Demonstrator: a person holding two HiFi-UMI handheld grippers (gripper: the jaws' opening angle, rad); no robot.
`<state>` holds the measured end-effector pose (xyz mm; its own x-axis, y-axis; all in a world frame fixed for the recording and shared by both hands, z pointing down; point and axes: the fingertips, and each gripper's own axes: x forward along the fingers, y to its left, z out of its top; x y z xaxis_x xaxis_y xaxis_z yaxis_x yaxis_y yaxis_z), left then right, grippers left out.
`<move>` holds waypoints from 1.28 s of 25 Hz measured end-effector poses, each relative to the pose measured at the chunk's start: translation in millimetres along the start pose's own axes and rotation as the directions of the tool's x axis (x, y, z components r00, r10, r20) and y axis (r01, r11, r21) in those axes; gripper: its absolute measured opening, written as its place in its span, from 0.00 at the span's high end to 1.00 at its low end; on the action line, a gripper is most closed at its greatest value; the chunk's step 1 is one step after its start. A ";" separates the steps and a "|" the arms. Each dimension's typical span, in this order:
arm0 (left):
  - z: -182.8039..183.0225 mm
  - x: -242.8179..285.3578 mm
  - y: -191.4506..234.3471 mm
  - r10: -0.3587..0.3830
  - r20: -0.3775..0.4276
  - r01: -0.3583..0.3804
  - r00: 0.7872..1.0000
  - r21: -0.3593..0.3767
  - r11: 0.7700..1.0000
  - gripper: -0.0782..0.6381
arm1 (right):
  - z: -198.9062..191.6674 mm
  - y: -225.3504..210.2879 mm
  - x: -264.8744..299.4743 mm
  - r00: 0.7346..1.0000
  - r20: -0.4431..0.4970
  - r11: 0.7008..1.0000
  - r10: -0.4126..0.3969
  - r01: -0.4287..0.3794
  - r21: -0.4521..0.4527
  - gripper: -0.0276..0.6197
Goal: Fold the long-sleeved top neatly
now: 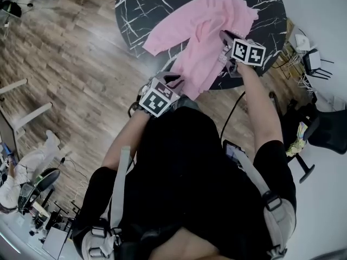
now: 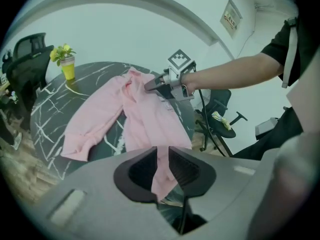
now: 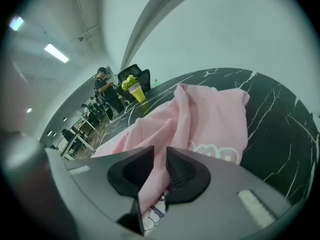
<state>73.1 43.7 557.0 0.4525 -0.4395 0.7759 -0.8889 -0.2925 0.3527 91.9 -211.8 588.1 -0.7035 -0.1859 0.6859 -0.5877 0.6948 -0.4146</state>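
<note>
Soft pink cloth top (image 1: 206, 37); glossy black marble-look table (image 1: 135, 10); floor (image 1: 70, 64) seemingly wood planks.

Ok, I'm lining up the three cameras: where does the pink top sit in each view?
Head view: pink long-sleeved top upper centre, hanging over the near edge.
Left gripper view: centre, stretching down to lower middle.
Right gripper view: centre, bunched, reaching lower middle.
Shared landmark: black white-veined table.

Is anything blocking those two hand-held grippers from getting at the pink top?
Nothing visible. The left hand-held gripper and the right hand-held gripper each pinch a fold of the pink top, with nothing in between.
</note>
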 end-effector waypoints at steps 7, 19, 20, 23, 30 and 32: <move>15.2 -51.0 117.0 0.215 0.071 -0.199 0.974 -0.181 0.963 0.78 | 46.9 37.1 -8.5 0.993 0.117 1.000 0.027 -0.025 -0.014 0.82; -5.4 -32.1 208.8 0.141 -0.090 -0.153 0.986 -0.156 0.976 0.67 | 41.2 69.6 18.0 0.990 0.141 0.995 -0.019 0.005 0.098 0.82; -6.1 -30.7 207.6 0.126 -0.099 -0.139 0.987 -0.136 0.981 0.67 | 39.6 70.2 19.6 0.989 0.142 0.994 -0.028 0.012 0.110 0.82; -13.6 -23.7 205.6 0.094 -0.137 -0.106 0.986 -0.083 0.991 0.68 | 35.0 70.8 25.0 0.989 0.137 0.991 -0.048 0.030 0.131 0.82; -11.2 -31.0 220.4 0.039 -0.149 -0.055 0.988 -0.103 0.993 0.84 | 30.5 71.0 31.7 0.989 0.125 0.985 -0.083 0.063 0.161 0.82; -3.9 -38.9 233.2 0.057 -0.135 -0.069 0.989 -0.085 0.994 0.84 | 38.5 73.6 34.5 0.987 0.141 0.986 -0.075 0.052 0.157 0.82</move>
<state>-152.0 -4.1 611.1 0.3870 -0.3366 0.8585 -0.9209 -0.1878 0.3415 9.0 -193.8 558.2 -0.7070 -0.3337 0.6235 -0.6792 0.5662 -0.4671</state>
